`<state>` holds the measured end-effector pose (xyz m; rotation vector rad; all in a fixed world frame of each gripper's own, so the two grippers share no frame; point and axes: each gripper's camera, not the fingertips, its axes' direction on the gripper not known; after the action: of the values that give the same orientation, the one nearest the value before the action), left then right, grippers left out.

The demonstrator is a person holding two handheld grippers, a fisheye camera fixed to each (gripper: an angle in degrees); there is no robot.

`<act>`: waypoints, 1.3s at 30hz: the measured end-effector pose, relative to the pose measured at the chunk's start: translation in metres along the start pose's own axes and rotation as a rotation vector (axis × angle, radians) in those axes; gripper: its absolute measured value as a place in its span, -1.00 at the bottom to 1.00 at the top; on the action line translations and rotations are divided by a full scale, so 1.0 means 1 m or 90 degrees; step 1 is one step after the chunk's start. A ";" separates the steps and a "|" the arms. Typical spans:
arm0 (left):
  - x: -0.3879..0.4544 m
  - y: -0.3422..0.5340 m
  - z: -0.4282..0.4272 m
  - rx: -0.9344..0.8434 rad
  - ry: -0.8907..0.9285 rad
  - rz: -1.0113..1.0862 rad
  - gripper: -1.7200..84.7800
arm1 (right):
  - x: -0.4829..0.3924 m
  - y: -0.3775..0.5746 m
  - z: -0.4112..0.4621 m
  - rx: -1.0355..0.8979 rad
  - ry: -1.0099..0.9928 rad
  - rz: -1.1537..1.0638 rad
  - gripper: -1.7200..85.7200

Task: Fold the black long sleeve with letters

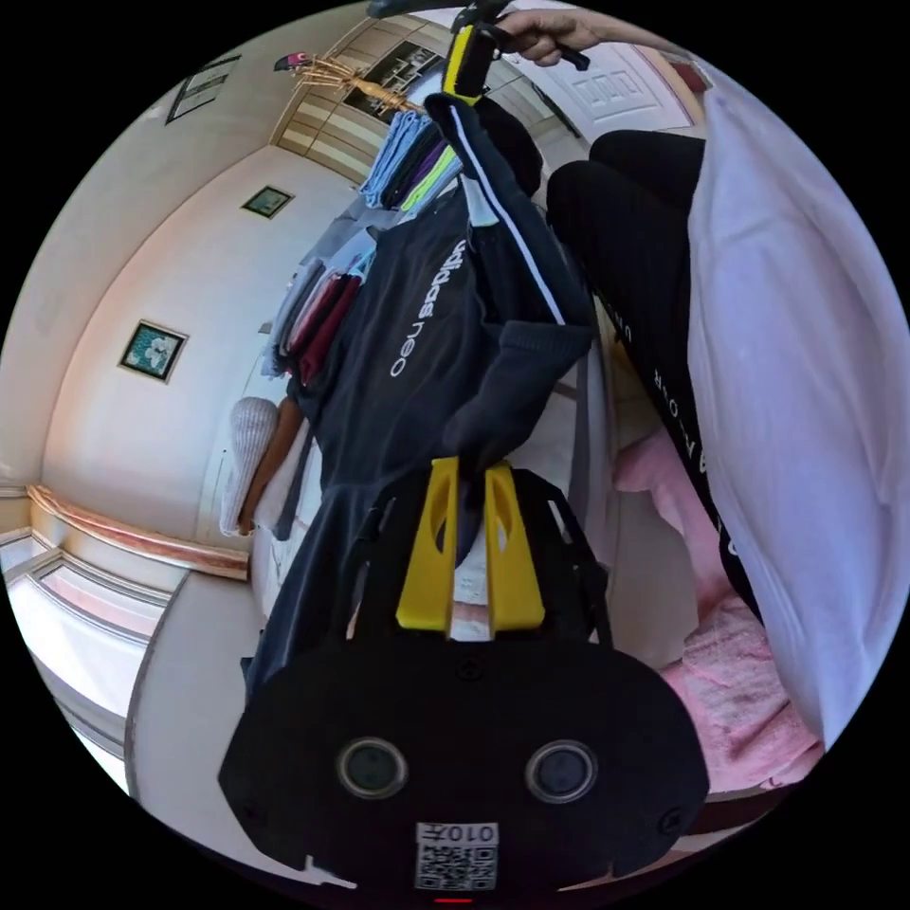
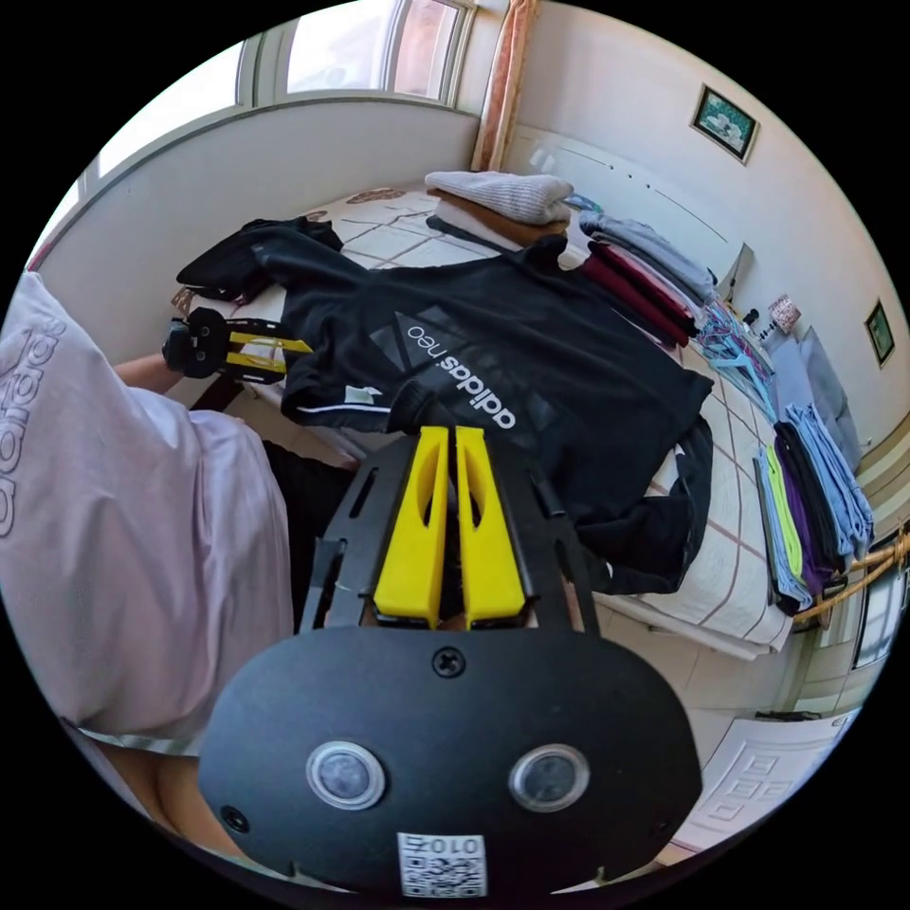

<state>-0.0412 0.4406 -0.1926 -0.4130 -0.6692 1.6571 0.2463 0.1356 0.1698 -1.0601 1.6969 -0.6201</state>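
Black fabric dominates both views: the black long sleeve with letters (image 2: 493, 370) lies spread front-up on a bed (image 2: 730, 559) covered in a pale grid-patterned sheet, white lettering across the chest.

Left gripper view, left to right: two framed pictures (image 1: 152, 351) hang on a cream wall. Folded piles of clothes (image 1: 313, 318) sit beside the garment's far edge. The left gripper (image 1: 471, 474) has its yellow jaws drawn close together, clamped on a dark cuff of the garment (image 1: 517, 379). Above it, a white-striped sleeve rises to the right gripper (image 1: 462, 90), held by a hand (image 1: 550, 33) — its jaws pinch the sleeve's end. Further right stand the person's black trousers with lettering down the leg, then a white shirt (image 1: 806, 427), with pink cloth (image 1: 730, 664) below.

Right gripper view, left to right: the person's white shirt occupies the left side. The left gripper (image 2: 284, 349) appears at the garment's lower hem corner, jaws gripping a black fold. The right gripper (image 2: 445, 431) sits in the centre, its yellow jaws nearly touching, a bunch of black fabric held at their tips just below the lettering. A knitted grey item (image 2: 502, 194) tops a stack at the garment's collar end. Stacks of dark red, grey, blue, purple and lime clothes (image 2: 806, 483) line the bed's right side. A window (image 2: 351, 47) runs along the top.
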 end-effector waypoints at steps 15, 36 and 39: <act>-0.134 0.043 0.009 -0.033 0.261 -0.055 -0.92 | 0.007 0.067 0.096 -0.189 -0.170 -0.065 -0.88; -0.537 0.398 -0.004 -0.156 0.162 -0.907 -0.79 | 0.026 0.054 0.008 0.028 -0.179 -0.132 -0.86; -0.553 0.380 0.016 -0.222 0.183 -0.827 -0.86 | 0.022 0.057 0.016 0.007 -0.181 -0.119 -0.87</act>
<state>-0.2344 -0.1369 -0.4732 -0.3243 -0.7538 0.2457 0.2381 0.1450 0.1079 -1.2459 1.3572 -0.5661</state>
